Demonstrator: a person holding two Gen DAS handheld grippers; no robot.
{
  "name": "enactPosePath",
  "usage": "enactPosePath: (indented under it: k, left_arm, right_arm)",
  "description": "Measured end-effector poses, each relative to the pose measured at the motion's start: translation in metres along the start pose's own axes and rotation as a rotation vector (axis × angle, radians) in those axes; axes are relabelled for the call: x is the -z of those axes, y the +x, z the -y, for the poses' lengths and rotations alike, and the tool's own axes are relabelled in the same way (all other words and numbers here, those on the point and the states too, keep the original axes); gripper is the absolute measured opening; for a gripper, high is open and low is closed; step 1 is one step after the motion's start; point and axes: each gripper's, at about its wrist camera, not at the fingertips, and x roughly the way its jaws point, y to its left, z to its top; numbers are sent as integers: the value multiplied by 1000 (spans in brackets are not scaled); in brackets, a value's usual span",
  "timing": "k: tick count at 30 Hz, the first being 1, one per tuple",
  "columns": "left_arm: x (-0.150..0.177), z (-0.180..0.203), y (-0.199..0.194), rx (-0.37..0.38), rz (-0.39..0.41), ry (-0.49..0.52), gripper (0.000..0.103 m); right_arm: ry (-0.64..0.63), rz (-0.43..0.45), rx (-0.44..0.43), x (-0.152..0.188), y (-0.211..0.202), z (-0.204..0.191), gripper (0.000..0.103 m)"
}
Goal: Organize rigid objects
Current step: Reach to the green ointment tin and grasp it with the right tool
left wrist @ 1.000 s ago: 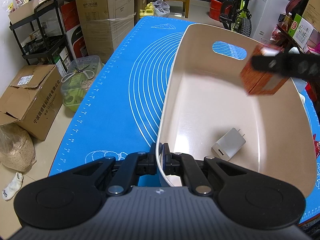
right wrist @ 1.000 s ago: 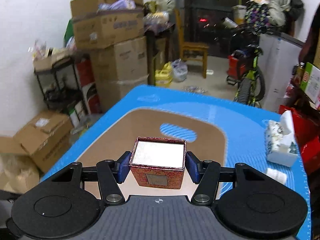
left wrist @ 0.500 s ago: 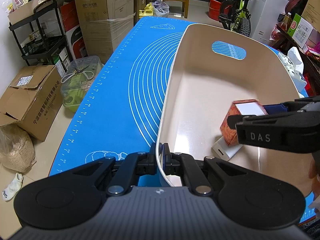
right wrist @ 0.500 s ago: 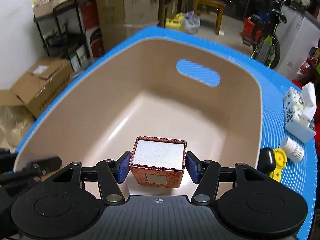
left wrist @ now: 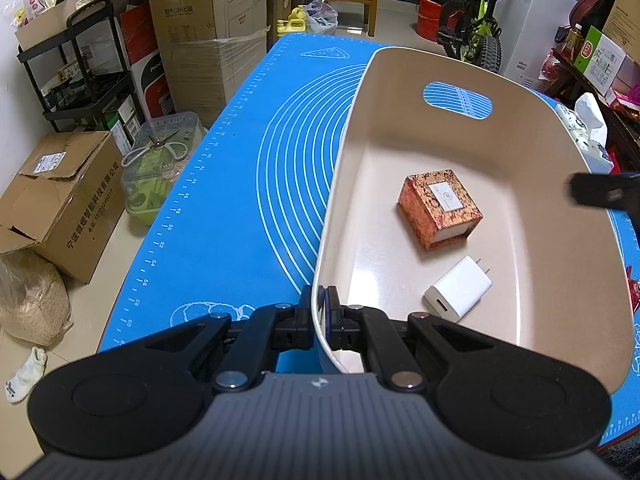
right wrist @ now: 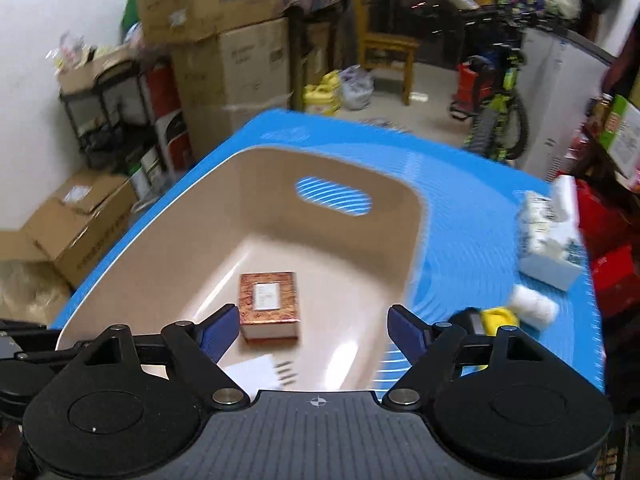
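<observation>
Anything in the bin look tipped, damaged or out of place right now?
Nothing damaged. The red patterned box lies on the basin floor at an angle to the walls, beside the white charger, not touching it. Right gripper just opened, empty; left gripper clamps the rim.

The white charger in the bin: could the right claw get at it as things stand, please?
Probably yes. The right claw hangs open above the bin, the charger lies uncovered, and the red box sits clear of it.

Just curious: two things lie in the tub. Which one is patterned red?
The small square box, red and gold with a pale label on top. The other, nearer the clamped rim, is a plain white charger with metal prongs.
</observation>
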Motion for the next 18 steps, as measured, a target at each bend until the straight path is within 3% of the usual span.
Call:
enactPosePath:
  k: [8, 18]
  left_arm:
    - [0, 0, 0, 0, 0, 0, 7]
    - [0, 0, 0, 0, 0, 0, 7]
  right_arm:
    - [84, -19, 87, 15, -15, 66, 84]
    - [22, -134, 58, 51, 14, 87, 82]
